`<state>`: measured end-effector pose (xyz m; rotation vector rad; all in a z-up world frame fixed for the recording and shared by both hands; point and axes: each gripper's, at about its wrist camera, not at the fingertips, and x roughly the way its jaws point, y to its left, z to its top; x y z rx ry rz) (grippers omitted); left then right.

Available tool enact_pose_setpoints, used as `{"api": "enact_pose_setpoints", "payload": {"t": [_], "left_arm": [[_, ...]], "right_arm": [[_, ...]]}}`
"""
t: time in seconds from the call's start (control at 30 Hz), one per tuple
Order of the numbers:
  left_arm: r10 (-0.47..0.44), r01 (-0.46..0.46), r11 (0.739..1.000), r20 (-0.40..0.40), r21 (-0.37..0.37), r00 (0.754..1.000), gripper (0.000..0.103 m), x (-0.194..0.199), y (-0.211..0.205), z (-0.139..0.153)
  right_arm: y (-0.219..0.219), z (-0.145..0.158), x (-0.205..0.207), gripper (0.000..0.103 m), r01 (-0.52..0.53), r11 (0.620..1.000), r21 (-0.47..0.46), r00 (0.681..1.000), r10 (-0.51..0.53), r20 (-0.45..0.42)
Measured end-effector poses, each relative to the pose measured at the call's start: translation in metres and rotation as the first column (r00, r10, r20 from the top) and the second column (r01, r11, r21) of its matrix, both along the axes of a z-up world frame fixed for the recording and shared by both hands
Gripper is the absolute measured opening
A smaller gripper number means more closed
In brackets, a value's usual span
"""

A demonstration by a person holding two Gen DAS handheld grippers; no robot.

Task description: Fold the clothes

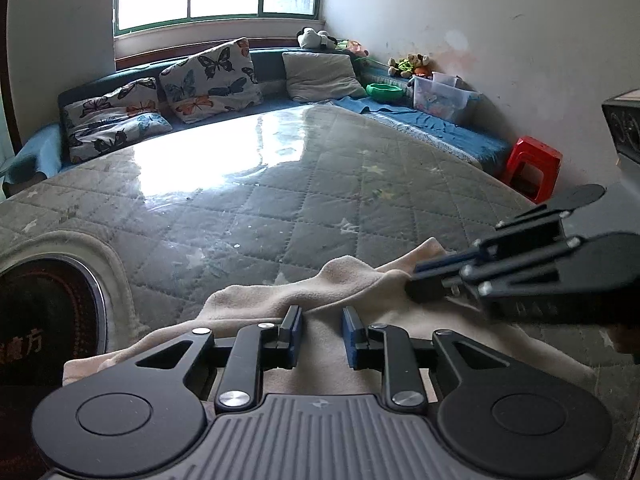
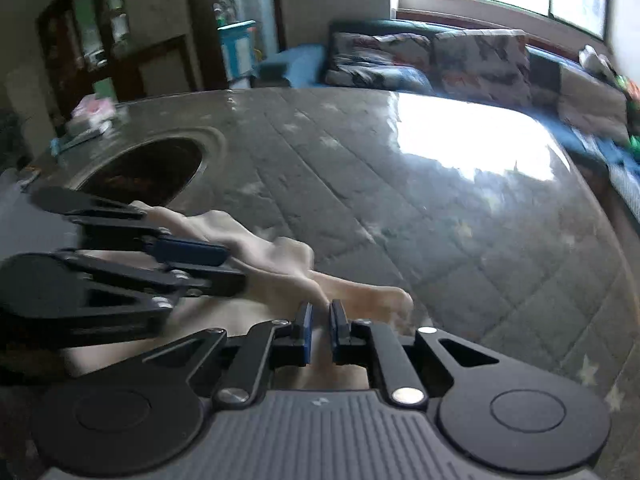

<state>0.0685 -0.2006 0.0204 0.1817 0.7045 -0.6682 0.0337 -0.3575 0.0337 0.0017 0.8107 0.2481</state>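
Beige fleece garment (image 1: 344,280) lies bunched at the quilted worktop's (image 1: 280,200) near edge. Right claw (image 2: 320,316) is pinched on a fold; left claw (image 1: 320,326) sits partly apart, cloth between. Best lift both evenly, keeping that edge taut.

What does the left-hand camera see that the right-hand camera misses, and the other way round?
Only the left wrist view shows the red stool, the clear plastic bin and the soft toys along the wall. Only the right wrist view shows the dark wooden cabinet and a small pink packet at the table's far edge. Both show the beige cloth, the quilted table cover, the round dark opening, the butterfly cushions, and both grippers: the left gripper over the cloth, the right gripper pinching it.
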Motion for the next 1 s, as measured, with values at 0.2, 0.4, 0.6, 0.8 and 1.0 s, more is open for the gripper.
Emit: {"api": "enact_pose_setpoints", "payload": {"t": [0.2,0.4,0.6,0.8,1.0], "left_arm": [[0.008,-0.007,1.0,0.034,-0.025,0.999,0.025,-0.017,0.014,0.018],[-0.035,0.038,0.998,0.062,-0.047,0.997,0.025,-0.065,0.036,0.035],[-0.028,0.03,0.998,0.036,-0.061,0.999,0.025,-0.091,0.05,0.025],[0.023,-0.025,0.997,-0.019,-0.072,1.0,0.026,-0.087,0.065,0.002],[0.073,-0.072,0.993,0.005,-0.091,0.997,0.03,-0.093,0.085,0.017]], "right_arm": [[0.008,0.025,-0.026,0.009,-0.055,0.998,-0.036,0.998,0.057,0.035],[0.031,0.039,-0.073,0.009,-0.164,0.984,-0.069,0.985,0.167,0.037],[0.046,0.026,-0.1,0.009,-0.17,0.984,-0.061,0.984,0.173,0.045],[0.05,0.005,-0.108,0.009,-0.196,0.973,-0.119,0.975,0.206,0.083],[0.046,0.019,-0.116,0.018,-0.19,0.977,-0.098,0.976,0.199,0.092]]}}
